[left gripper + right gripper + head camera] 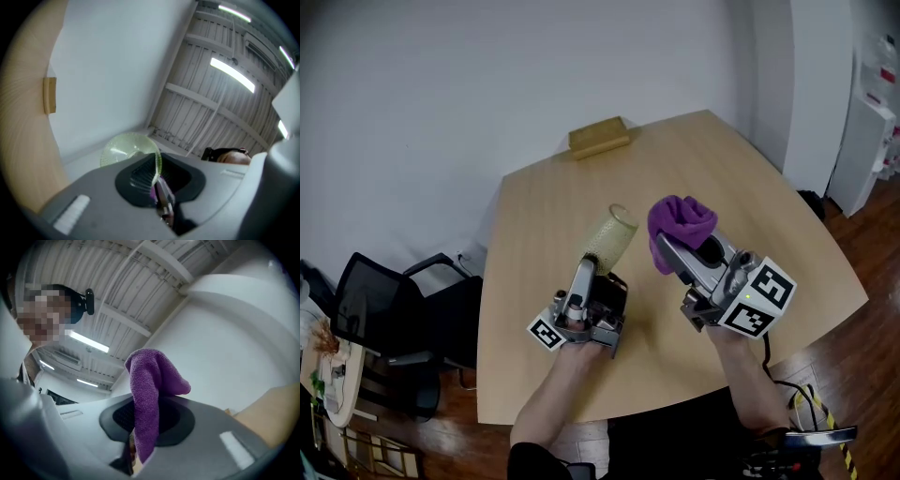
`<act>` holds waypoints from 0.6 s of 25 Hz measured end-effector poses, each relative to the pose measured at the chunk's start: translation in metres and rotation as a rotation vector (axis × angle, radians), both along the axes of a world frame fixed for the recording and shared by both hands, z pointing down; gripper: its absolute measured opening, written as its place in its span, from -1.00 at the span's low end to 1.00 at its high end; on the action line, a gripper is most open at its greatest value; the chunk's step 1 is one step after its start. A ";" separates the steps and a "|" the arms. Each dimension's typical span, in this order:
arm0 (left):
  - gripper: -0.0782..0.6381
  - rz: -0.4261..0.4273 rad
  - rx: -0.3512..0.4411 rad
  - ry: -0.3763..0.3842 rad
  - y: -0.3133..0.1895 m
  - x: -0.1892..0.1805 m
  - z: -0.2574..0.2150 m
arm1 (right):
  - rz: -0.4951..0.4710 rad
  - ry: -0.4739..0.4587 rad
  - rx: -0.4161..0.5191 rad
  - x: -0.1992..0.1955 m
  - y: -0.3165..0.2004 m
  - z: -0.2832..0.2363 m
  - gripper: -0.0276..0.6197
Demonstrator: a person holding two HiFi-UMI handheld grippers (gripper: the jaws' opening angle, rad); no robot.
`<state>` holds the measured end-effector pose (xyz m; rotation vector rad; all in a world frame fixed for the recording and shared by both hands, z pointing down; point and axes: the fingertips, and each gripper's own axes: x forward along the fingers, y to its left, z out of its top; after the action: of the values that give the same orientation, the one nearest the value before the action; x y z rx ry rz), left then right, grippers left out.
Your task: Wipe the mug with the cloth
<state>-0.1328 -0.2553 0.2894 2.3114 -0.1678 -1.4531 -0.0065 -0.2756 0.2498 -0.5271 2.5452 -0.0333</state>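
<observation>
Left hand-held gripper (598, 264) pinches the tilted mug (611, 234) by its rim above the desk (722, 159). At the mug's 3 o'clock, right hand-held gripper (672, 255) clamps the cloth (682, 221), just apart. Both are in hand, but wiping looks yet to start.

A pale wooden table (750, 187) stands against a white wall (441, 94); a black office chair (384, 309) stands at its left edge on dark wood floor (867, 366).

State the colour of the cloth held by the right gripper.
The cloth is purple, clearest in the right gripper view.
</observation>
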 end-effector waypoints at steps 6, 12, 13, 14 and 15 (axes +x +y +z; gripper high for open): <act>-0.62 0.026 0.009 0.001 0.006 0.005 -0.001 | -0.128 0.168 0.012 -0.052 0.015 0.025 -0.74; -0.64 0.028 0.027 -0.017 0.006 0.005 -0.001 | -0.309 0.444 0.002 -0.099 0.048 0.075 -0.74; -0.64 0.031 0.028 -0.011 0.006 0.004 -0.001 | -0.289 0.431 0.001 -0.091 0.045 0.073 -0.74; -0.64 0.037 0.032 0.002 0.007 0.003 -0.002 | -0.258 0.384 -0.004 -0.079 0.039 0.065 -0.73; -0.64 0.042 0.040 0.016 0.009 0.001 -0.005 | -0.215 0.305 -0.016 -0.063 0.031 0.053 -0.73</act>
<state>-0.1321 -0.2466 0.2846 2.3205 -0.0855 -1.4660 -0.0698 -0.2450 0.3029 -0.2780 2.8924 -0.0540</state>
